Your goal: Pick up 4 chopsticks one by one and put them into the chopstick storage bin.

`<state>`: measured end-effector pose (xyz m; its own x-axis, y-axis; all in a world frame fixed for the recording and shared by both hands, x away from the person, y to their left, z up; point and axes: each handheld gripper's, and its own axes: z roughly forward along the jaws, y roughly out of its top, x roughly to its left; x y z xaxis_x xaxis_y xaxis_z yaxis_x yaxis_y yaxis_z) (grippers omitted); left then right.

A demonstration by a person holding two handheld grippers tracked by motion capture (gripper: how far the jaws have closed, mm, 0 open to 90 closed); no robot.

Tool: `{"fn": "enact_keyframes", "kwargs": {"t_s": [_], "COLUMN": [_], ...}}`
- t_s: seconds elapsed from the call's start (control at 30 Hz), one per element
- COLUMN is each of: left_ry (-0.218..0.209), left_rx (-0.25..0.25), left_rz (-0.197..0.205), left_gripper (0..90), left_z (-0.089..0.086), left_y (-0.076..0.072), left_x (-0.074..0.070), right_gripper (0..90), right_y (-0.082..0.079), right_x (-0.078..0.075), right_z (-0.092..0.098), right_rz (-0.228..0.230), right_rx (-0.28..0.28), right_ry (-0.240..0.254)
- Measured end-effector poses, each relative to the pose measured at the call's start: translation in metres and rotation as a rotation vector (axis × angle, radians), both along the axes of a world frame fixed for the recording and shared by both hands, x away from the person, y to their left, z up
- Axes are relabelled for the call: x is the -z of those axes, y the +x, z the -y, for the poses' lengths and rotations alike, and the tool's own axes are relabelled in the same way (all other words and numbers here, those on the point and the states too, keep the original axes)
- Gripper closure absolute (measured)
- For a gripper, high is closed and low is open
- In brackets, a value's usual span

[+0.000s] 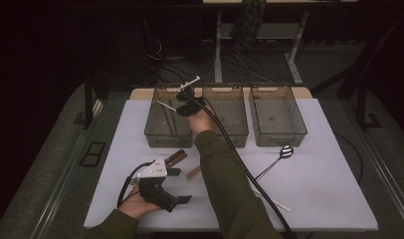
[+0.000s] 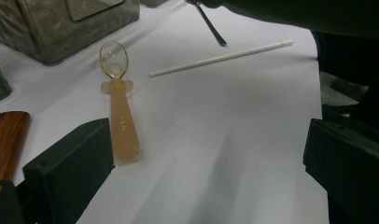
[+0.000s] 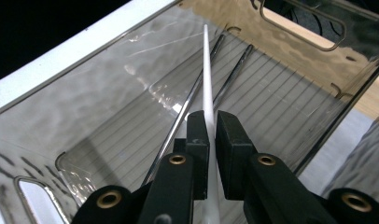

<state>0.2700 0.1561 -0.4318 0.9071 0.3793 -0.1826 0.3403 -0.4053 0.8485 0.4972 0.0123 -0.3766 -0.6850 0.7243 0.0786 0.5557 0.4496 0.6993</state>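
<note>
My right gripper (image 1: 184,103) hangs over the left smoky plastic bin (image 1: 155,130), shut on a thin white stick (image 1: 166,105). In the right gripper view the two jaws (image 3: 212,123) pinch that white stick (image 3: 206,70), which points down into the bin (image 3: 85,116). Two dark metal rods (image 3: 192,100) lie on the bin floor. My left gripper (image 1: 179,185) rests near the table's front left, open with nothing between its jaws (image 2: 206,140). A translucent orange spoon (image 2: 120,107) lies just ahead of its left jaw. The orange spoon (image 1: 192,173) is beside the right forearm.
Two more smoky bins (image 1: 229,130) (image 1: 279,134) stand in a row at the back. A metal spoon (image 1: 284,152) and a second white stick (image 1: 272,200) lie right of the forearm. A wooden piece (image 1: 172,158) sits by the left gripper. The right arm crosses the table's middle.
</note>
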Motion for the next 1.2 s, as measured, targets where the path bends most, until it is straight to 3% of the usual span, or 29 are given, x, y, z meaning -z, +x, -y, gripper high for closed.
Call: {"fn": "enact_keyframes", "kwargs": {"t_s": [0.2,0.37,0.67,0.9,1.2], "left_ry": [0.001,0.001,0.003,0.009,0.010], "left_rx": [0.002,0.002,0.001,-0.002,-0.002], "left_rz": [0.000,0.000,0.000,-0.001,-0.005], "left_gripper": [0.1,0.1,0.1,0.1,0.1], "left_z": [0.000,0.000,-0.001,-0.001,0.000], "left_y": [0.000,0.000,0.001,0.001,0.002], "left_x": [0.000,0.000,0.000,0.001,0.002], "right_gripper": [82.0,69.2,54.2,44.9,39.8], "right_y": [0.001,0.000,-0.005,-0.020,-0.043], "right_x": [0.008,0.006,-0.008,-0.021,-0.030], "right_z": [-0.007,-0.005,0.010,0.028,0.055], "right_rz": [-0.003,0.014,-0.026,-0.017,0.006], "right_rx": [-0.007,0.012,0.003,-0.068,-0.122], "right_ry": [-0.001,0.002,0.090,0.137,0.144]}}
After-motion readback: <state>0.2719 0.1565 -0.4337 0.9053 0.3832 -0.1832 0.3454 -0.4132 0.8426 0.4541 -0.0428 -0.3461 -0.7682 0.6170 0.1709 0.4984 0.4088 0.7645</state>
